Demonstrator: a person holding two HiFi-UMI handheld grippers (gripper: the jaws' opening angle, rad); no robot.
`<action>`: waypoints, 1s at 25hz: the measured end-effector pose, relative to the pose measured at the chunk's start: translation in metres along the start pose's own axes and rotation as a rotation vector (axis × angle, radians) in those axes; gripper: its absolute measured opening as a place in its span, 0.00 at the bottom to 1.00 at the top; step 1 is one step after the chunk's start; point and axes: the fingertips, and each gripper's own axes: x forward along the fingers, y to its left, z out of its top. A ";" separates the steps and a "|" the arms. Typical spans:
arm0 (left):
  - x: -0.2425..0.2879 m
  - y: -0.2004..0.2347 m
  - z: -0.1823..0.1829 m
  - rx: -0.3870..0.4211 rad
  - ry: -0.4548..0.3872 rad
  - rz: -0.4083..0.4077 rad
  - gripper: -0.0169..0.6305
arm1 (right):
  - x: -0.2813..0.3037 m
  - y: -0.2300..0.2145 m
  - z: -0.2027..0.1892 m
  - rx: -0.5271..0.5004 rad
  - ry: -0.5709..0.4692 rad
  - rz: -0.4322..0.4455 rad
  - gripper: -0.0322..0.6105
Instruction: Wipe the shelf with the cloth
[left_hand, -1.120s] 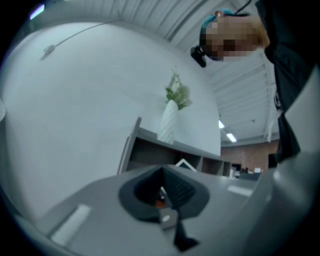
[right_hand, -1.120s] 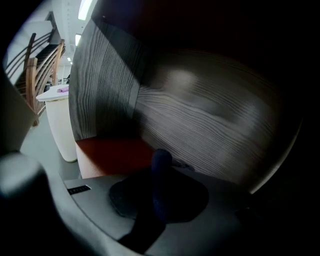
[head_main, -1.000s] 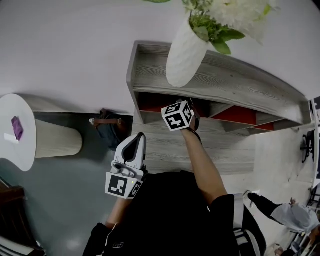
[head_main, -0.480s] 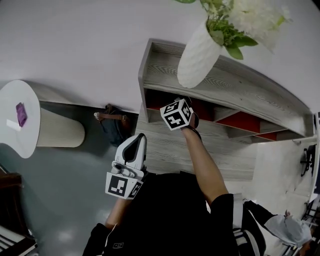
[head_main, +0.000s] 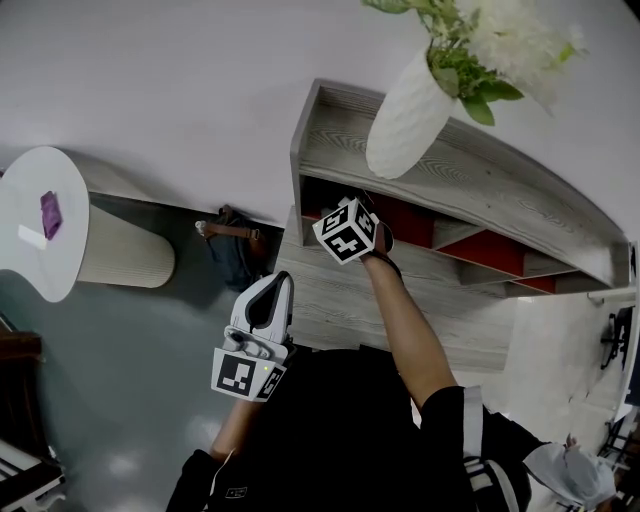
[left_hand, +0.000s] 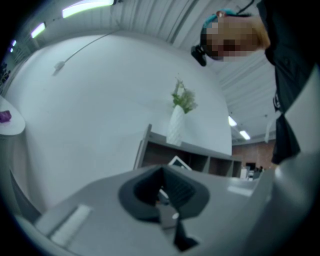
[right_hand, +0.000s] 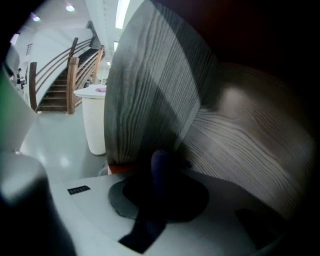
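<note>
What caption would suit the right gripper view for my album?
Right tool pinching a dark cloth at the grey wood-grain shelf, white table beyond.

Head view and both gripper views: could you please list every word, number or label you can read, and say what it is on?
Nothing is readable in any view.
The marker cube on the left gripper: square pattern, no letters.
The marker cube on the right gripper: likewise.
The dark label on the right gripper's body: too blurred.
The white mark on the black sleeve: too small.
The cloth in the right gripper: no print visible.
</note>
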 end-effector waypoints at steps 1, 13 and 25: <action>0.000 0.000 0.000 0.000 0.001 0.001 0.03 | 0.000 0.003 0.002 -0.008 -0.005 0.013 0.13; 0.001 -0.002 -0.001 -0.002 0.001 -0.018 0.03 | -0.007 0.035 0.010 -0.127 -0.049 0.128 0.13; 0.002 0.000 -0.001 0.000 -0.005 -0.040 0.03 | -0.036 0.055 0.004 -0.090 -0.087 0.172 0.13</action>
